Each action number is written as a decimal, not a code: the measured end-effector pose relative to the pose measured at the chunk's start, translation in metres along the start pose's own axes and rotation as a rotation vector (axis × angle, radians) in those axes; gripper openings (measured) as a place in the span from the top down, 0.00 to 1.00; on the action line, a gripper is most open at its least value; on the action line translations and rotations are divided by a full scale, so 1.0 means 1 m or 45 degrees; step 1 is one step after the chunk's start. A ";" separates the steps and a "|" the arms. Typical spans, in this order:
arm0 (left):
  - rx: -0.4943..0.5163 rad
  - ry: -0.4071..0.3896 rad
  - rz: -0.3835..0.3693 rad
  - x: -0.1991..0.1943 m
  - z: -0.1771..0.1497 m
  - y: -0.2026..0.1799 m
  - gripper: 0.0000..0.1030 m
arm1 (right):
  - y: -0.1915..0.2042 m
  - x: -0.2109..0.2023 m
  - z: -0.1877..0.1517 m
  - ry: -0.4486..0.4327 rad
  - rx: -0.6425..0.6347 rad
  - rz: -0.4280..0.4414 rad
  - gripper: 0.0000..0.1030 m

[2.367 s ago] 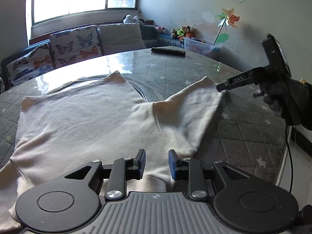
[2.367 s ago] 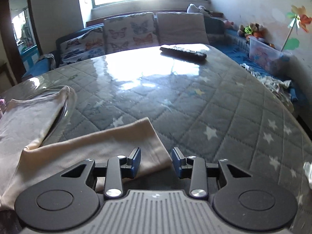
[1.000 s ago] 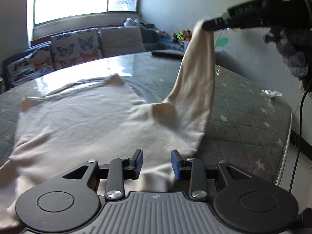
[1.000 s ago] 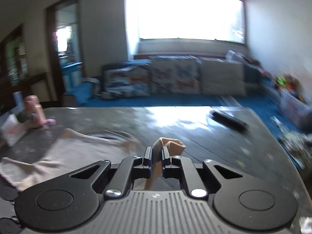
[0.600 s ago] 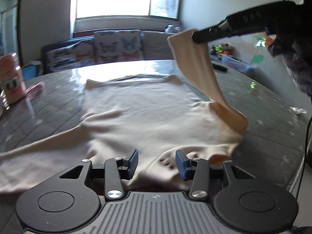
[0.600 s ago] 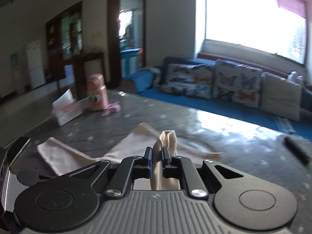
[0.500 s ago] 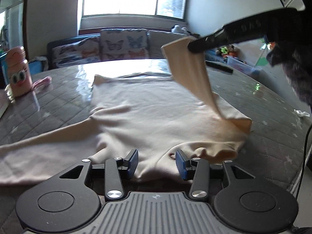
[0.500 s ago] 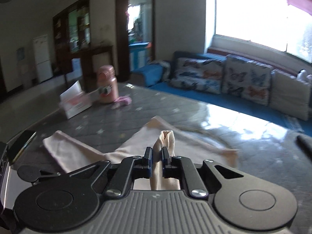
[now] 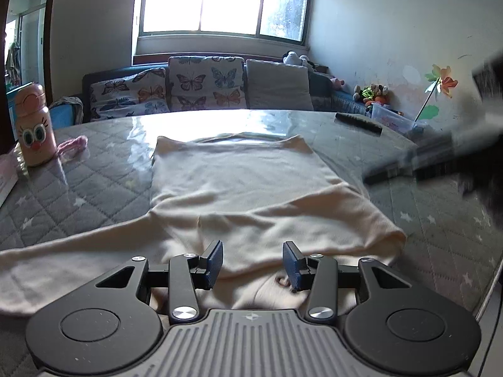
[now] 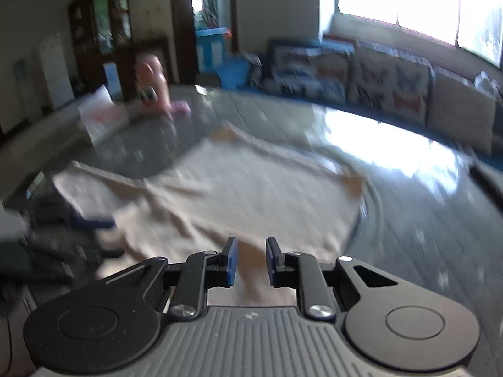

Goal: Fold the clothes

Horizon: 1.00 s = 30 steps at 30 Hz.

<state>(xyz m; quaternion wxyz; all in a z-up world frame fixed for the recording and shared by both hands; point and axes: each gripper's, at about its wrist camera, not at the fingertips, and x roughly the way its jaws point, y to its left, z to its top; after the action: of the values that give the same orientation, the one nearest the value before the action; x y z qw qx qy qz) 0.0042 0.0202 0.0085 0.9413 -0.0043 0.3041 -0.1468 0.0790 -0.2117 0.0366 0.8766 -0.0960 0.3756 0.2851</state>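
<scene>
A cream long-sleeved shirt [image 9: 239, 188] lies spread on the grey quilted table [image 9: 94, 188]. Its right sleeve lies folded across the body, and the left sleeve trails out to the left. My left gripper [image 9: 253, 257] hovers open over the near edge of the shirt, with nothing between its fingers. My right gripper [image 10: 250, 253] is low over the folded sleeve; its jaws are opening and grip no cloth. In the left wrist view the right gripper [image 9: 405, 165] is a dark blur at the right. The right wrist view is blurred; the shirt [image 10: 251, 194] fills its middle.
A pink bottle [image 9: 33, 125] and a small pink item [image 9: 74, 143] stand at the table's far left. A black remote [image 9: 358, 121] lies far right. A sofa with butterfly cushions [image 9: 204, 83] runs behind. The table edge [image 9: 493, 286] curves near right.
The right gripper carried the sleeve up and across the shirt, came down and let it go. The sleeve now lies folded on the body. The left gripper shifted sideways and stayed open.
</scene>
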 end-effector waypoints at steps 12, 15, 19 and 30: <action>-0.052 0.067 0.091 0.024 0.000 0.009 0.63 | -0.029 0.015 -0.034 0.068 0.078 -0.003 0.83; -0.069 0.077 0.106 0.024 -0.001 0.012 0.63 | -0.033 0.019 -0.023 0.018 0.097 -0.011 0.83; -0.057 0.101 0.111 0.029 -0.003 0.012 0.66 | -0.035 0.037 -0.012 -0.007 0.118 -0.012 0.83; -0.006 0.022 0.203 0.010 0.010 0.014 1.00 | -0.039 0.062 -0.014 0.023 0.104 -0.044 0.83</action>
<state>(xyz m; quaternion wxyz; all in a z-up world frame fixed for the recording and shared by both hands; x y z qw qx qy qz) 0.0213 0.0301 0.0095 0.9473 0.0190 0.3119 -0.0708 0.1278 -0.2224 -0.0192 0.8811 -0.0690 0.3932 0.2534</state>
